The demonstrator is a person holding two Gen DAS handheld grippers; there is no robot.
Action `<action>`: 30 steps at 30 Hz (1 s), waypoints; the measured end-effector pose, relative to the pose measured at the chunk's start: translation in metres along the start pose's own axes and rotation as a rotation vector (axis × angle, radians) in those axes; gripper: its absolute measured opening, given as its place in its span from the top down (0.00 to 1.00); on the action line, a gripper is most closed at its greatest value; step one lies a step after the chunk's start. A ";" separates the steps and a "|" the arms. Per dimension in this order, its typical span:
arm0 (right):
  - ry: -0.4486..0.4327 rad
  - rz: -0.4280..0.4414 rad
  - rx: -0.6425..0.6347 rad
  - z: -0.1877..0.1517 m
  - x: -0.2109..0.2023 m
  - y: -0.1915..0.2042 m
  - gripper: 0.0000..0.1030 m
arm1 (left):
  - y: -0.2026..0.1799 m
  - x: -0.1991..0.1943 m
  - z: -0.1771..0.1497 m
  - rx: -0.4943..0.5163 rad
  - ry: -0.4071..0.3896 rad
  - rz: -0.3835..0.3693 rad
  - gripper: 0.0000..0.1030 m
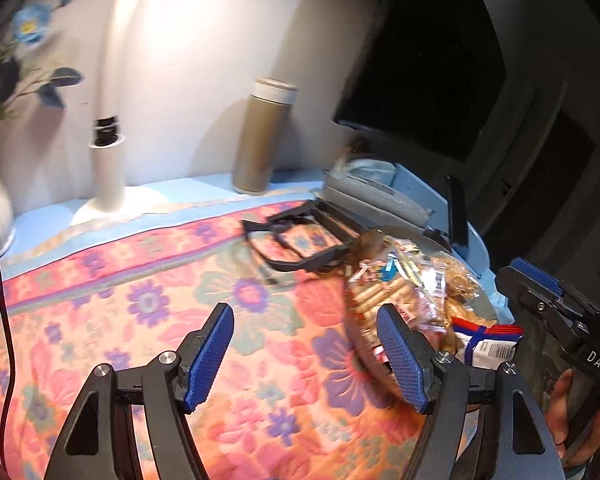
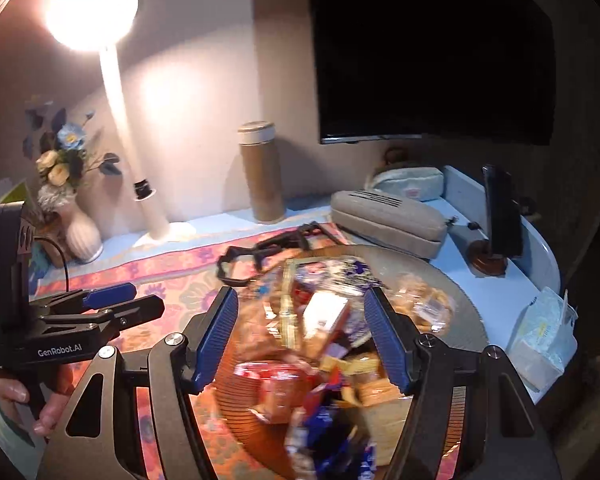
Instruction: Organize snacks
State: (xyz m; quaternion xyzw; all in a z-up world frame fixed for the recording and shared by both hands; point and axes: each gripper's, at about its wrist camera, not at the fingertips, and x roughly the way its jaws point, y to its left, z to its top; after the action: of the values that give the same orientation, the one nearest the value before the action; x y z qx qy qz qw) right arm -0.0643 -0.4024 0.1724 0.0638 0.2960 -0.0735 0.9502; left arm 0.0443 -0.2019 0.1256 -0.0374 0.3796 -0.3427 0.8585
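Observation:
A heap of wrapped snacks [image 2: 320, 344] lies on a round glass plate [image 2: 466, 320] on the floral cloth. My right gripper [image 2: 300, 336] is open and hangs just above the heap, holding nothing. In the left wrist view the snacks [image 1: 404, 292] sit at the right, with a blue and white packet [image 1: 488, 344] at the heap's near edge. My left gripper [image 1: 306, 354] is open and empty over the floral cloth [image 1: 140, 320], left of the heap. The right gripper's body [image 1: 556, 312] shows at the far right.
A black folding frame [image 1: 300, 240] lies behind the plate. A gold flask [image 2: 262, 172], white lamp [image 2: 120, 128], vase with flowers [image 2: 72, 200], grey case [image 2: 388, 216], phone stand [image 2: 500, 216] and tissue pack [image 2: 544, 332] ring the table. A dark screen [image 2: 432, 48] hangs on the wall.

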 end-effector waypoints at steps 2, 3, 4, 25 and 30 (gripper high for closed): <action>-0.002 0.024 -0.030 0.001 -0.001 0.018 0.37 | 0.016 -0.017 -0.005 -0.023 -0.018 0.032 0.31; -0.002 0.036 -0.045 0.000 -0.001 0.027 0.37 | 0.023 -0.023 -0.007 -0.034 -0.026 0.046 0.31; -0.002 0.048 -0.063 0.000 -0.001 0.037 0.37 | 0.030 -0.030 -0.009 -0.045 -0.033 0.063 0.31; 0.201 0.291 -0.236 -0.095 0.078 0.209 0.37 | 0.137 -0.084 -0.128 -0.109 -0.066 0.516 0.31; 0.218 0.264 -0.217 -0.105 0.096 0.211 0.37 | 0.150 -0.083 -0.135 -0.154 -0.079 0.512 0.29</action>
State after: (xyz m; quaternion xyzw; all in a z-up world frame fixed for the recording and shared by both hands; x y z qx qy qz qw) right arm -0.0072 -0.1877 0.0484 0.0071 0.3925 0.0914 0.9152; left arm -0.0031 -0.0097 0.0335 -0.0187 0.3678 -0.0830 0.9260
